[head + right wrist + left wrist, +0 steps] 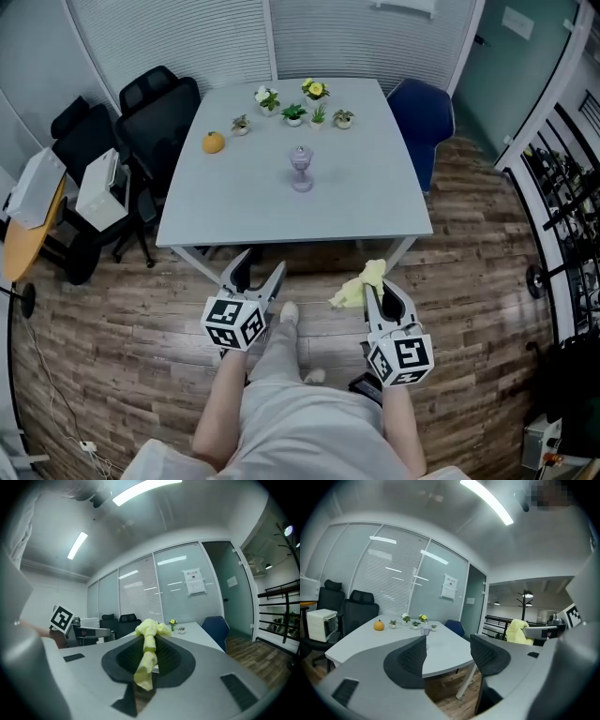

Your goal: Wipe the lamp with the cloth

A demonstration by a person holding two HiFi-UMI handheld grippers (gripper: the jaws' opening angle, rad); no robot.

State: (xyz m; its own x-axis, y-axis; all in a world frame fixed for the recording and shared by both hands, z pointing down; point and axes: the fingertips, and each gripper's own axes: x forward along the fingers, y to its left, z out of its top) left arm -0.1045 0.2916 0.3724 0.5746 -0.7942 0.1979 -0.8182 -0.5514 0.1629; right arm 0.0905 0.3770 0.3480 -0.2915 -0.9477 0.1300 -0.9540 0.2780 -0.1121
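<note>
Standing short of the table (375,197) with a gripper in each hand, both held low over the wood floor (122,337) and pointing toward the near edge. Got the left gripper (260,267) spread wide with nothing between the pads (410,660), only seeing table and floor through the gap. Got the right gripper (380,298) clamped tight on the yellow cloth (361,283), bunched up past the tips and trailing down in a strip between the jaws. Can see the lamp (301,169) standing upright around the middle of the table, small and purplish, well apart from both grippers and not touched by the cloth. Also spotting an orange (214,142) off to the lamp's left and a row of little potted plants (293,113) along the far side. Got black chairs (155,112) parked at the table's left and a blue chair (422,117) tucked at the far right corner. Looking straight down, seeing light trouser legs (281,375) between the two grippers, just below them in the head view.
</note>
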